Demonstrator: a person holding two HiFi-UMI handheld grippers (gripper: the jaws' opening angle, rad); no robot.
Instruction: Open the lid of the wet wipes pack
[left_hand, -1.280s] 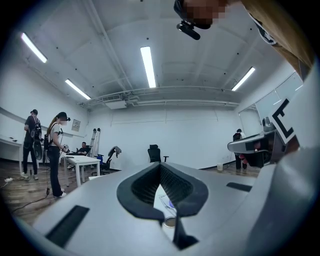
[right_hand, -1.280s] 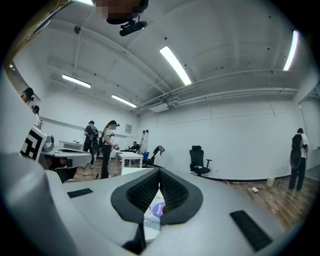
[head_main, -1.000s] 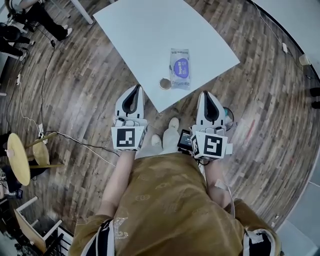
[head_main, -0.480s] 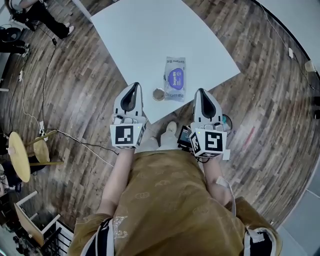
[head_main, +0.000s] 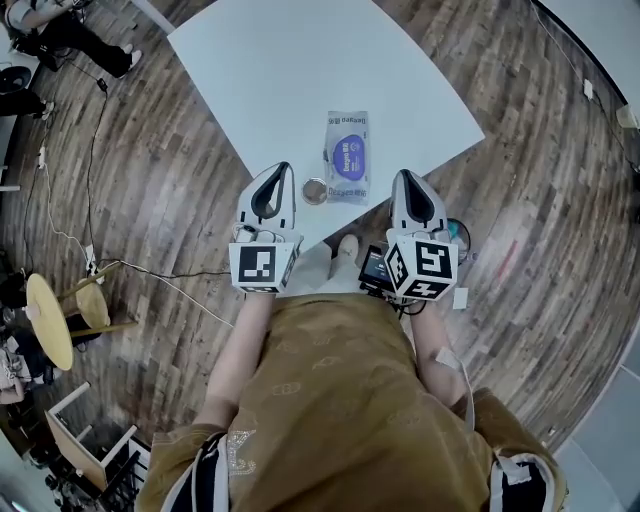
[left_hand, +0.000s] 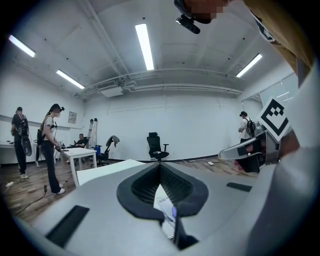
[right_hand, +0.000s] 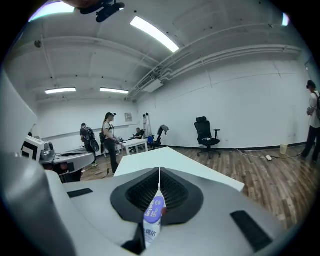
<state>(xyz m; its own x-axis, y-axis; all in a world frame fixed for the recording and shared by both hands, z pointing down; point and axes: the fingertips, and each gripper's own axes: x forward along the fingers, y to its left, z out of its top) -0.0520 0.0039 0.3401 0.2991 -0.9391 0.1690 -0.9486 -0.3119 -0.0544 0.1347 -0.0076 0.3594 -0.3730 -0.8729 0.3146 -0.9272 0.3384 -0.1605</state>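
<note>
The wet wipes pack (head_main: 347, 157) lies flat on the white table (head_main: 280, 70) near its front corner, purple lid upward and closed. My left gripper (head_main: 275, 168) hovers at the table's edge, just left of the pack, jaws shut on nothing. My right gripper (head_main: 405, 176) is level with it to the pack's right, also shut and empty. In the left gripper view the pack (left_hand: 166, 207) shows through the hollow under the closed tips (left_hand: 160, 165). The right gripper view shows the pack (right_hand: 152, 220) likewise below the closed tips (right_hand: 160, 170).
A small round ring-like object (head_main: 315, 190) sits on the table just left of the pack. Wood floor surrounds the table, with cables (head_main: 90, 150) and a yellow stool (head_main: 45, 320) at left. People stand at the far left (head_main: 50, 30). An office chair (left_hand: 157, 145) stands beyond.
The person has moved closer to the table. Both grippers, still shut, now reach the table's front edge on either side of the pack.
</note>
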